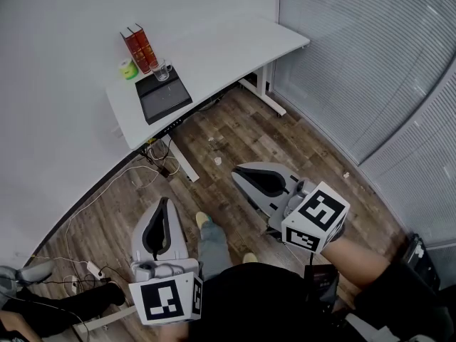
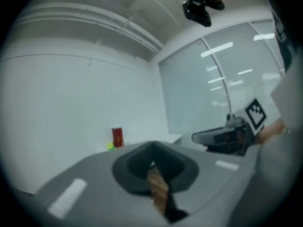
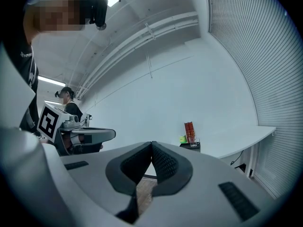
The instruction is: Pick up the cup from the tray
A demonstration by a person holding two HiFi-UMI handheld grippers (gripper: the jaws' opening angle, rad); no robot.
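A clear cup (image 1: 161,70) stands upright at the far edge of a black tray (image 1: 165,98) on a white desk (image 1: 214,52). In the right gripper view the cup (image 3: 193,142) is small and far off. Both grippers hang over the wooden floor, well short of the desk. My left gripper (image 1: 165,201) is shut with nothing in it; its jaws meet at the tip (image 2: 152,148). My right gripper (image 1: 237,172) is likewise shut and empty (image 3: 152,144). Each shows in the other's view: the right gripper (image 2: 199,137), the left gripper (image 3: 111,134).
A red box (image 1: 140,48) and a green roll (image 1: 128,68) stand behind the tray. Cables and a power strip (image 1: 92,269) lie on the floor under the desk's left end. Slatted blinds (image 1: 370,70) line the right wall. A person (image 3: 71,109) sits in the background.
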